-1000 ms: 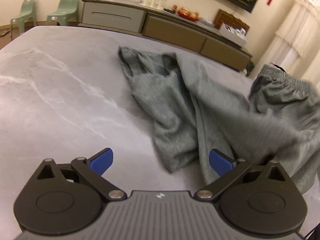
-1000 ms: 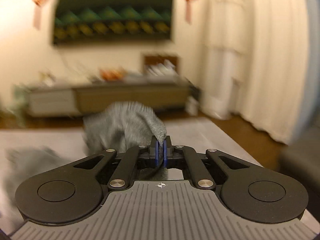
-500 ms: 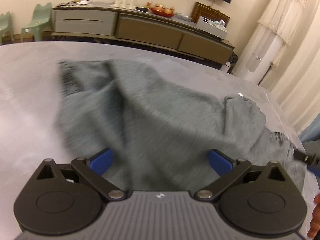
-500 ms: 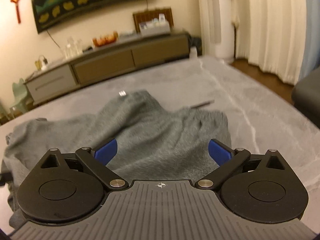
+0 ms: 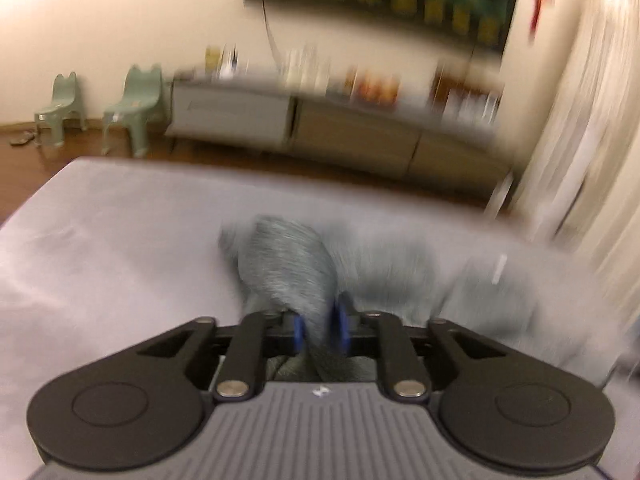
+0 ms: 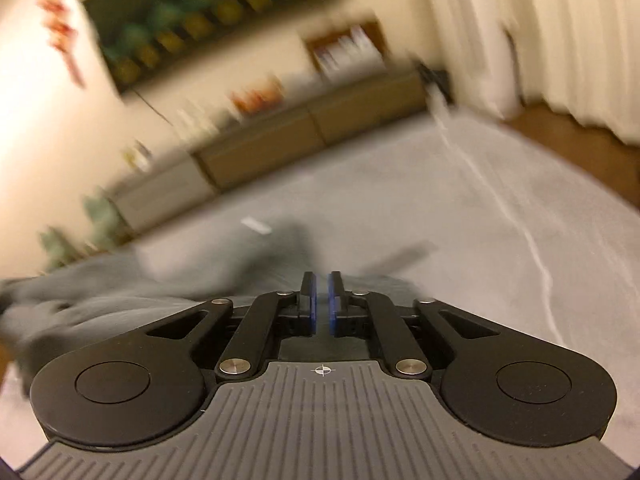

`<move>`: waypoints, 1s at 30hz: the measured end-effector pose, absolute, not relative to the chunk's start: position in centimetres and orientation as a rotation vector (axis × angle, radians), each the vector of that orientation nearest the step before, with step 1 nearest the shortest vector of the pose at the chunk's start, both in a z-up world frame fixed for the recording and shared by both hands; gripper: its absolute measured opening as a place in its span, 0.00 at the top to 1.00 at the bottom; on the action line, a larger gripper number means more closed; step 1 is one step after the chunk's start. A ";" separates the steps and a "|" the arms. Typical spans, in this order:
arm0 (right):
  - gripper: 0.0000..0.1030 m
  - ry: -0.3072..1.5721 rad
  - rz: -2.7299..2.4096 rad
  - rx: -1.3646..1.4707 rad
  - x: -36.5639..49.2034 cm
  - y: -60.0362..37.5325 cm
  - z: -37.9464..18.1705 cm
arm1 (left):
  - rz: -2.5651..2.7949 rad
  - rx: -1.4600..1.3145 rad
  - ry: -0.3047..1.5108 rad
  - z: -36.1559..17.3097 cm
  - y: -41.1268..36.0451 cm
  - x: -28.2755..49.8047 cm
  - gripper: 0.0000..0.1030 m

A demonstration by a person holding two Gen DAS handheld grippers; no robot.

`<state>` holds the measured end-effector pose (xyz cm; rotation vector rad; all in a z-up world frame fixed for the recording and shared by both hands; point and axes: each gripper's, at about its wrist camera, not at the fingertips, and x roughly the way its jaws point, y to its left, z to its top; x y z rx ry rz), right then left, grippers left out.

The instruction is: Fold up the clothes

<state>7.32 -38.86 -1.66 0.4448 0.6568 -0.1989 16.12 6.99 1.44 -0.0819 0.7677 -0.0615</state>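
Observation:
Grey shorts point(image 5: 288, 264) lie crumpled on the grey marble table point(image 5: 100, 248). My left gripper point(image 5: 318, 326) is shut on a bunched fold of the shorts, which rises between the blue pads. In the right wrist view the shorts point(image 6: 120, 300) spread to the left and ahead, blurred. My right gripper point(image 6: 322, 304) has its pads nearly together with a thin empty gap; no cloth shows between them. Both views are blurred by motion.
A long low sideboard point(image 5: 340, 136) with clutter stands against the far wall. Two green chairs point(image 5: 132, 108) stand at the left. White curtains point(image 6: 580, 40) hang at the right. The table's far edge point(image 6: 520, 132) runs toward a wooden floor.
My left gripper has closed from wide open onto a fold of the shorts. My right gripper, open half a second ago after letting go of the cloth, has closed almost fully. Both cameras swung.

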 end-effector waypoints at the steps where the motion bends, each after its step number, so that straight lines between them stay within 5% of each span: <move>1: 0.70 0.682 -0.202 0.462 7.5 -38.9 -2.1 | -0.036 -0.071 0.803 0.5 7.0 15.8 0.75; 2: 0.62 0.692 -0.191 0.478 7.5 -38.8 -2.3 | -0.031 -0.073 0.820 -0.2 7.0 15.4 0.72; 4: 0.24 0.697 -0.186 0.494 7.2 -38.6 -2.5 | -0.035 -0.082 0.817 -0.7 6.9 14.3 0.47; 6: 0.04 0.682 -0.215 0.464 7.1 -38.2 -2.7 | -0.024 -0.079 0.804 -0.7 6.4 13.6 0.33; 12: 0.03 0.787 -0.254 0.436 8.6 -38.1 -4.7 | -0.063 -0.045 0.770 0.6 5.2 12.2 0.26; 14: 0.25 0.751 -0.191 0.457 8.3 -37.9 -4.2 | -0.075 -0.042 0.764 1.0 4.9 11.8 0.25; 15: 0.54 0.727 -0.154 0.467 8.0 -37.7 -3.8 | -0.081 -0.040 0.762 1.1 4.7 11.7 0.24; 18: 0.94 0.653 -0.043 0.497 7.3 -37.2 -2.8 | -0.100 -0.028 0.761 1.1 3.8 11.7 0.22; 25: 1.00 0.416 0.199 0.558 4.9 -36.8 0.4 | -0.127 0.047 0.757 0.4 1.1 11.4 0.17; 30: 0.99 0.619 0.076 0.600 6.5 -37.6 -2.1 | -0.151 0.077 0.782 -0.7 -1.0 11.4 0.17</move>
